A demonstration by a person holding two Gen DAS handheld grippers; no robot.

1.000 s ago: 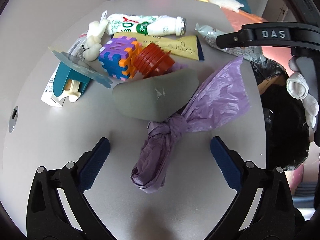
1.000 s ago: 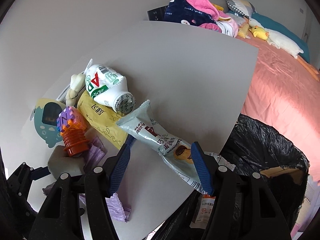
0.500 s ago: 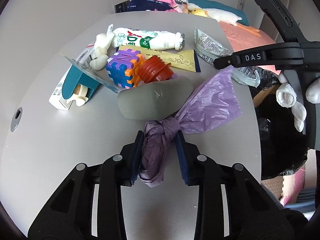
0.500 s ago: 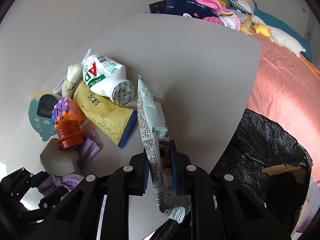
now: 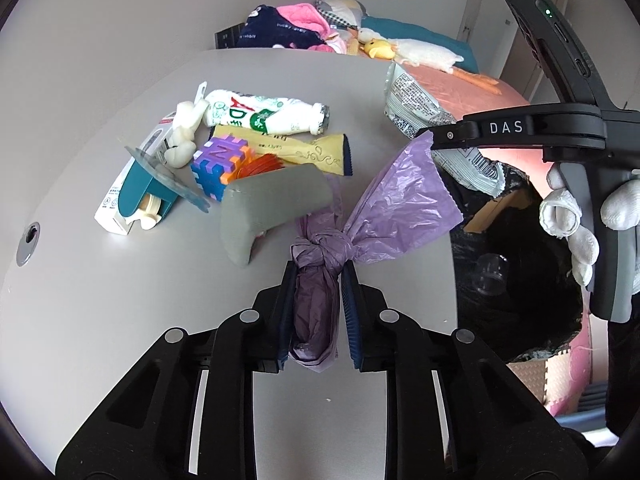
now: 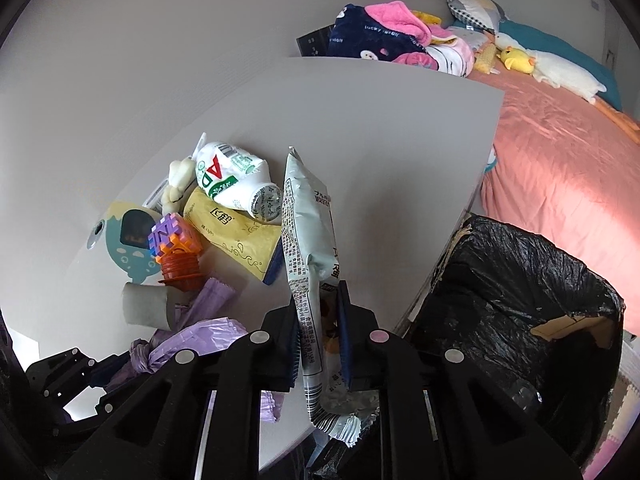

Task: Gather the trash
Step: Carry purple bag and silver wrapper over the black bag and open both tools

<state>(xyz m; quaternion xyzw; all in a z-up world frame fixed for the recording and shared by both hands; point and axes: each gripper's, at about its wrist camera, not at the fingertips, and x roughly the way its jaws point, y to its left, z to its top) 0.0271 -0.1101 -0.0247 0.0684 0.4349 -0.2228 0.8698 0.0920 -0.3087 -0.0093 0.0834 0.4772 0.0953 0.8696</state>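
Observation:
My left gripper is shut on the knotted end of a purple plastic bag, whose loose end fans up to the right above the grey table. My right gripper is shut on a pale grey snack wrapper, which stands upright between the pads, its torn end hanging below. In the left wrist view that wrapper hangs at the table's right edge, over the black-lined trash bin. The same bin sits at lower right in the right wrist view.
A white bottle, yellow packet, purple-orange puzzle cube, grey block and teal package lie clustered on the table. A gloved hand holds the right gripper. A bed stands beyond the table.
Both grippers went from open to shut, the left on the purple bag, the right on the snack wrapper. Both rose a little, and the wrapper now stands upright nearer the bin.

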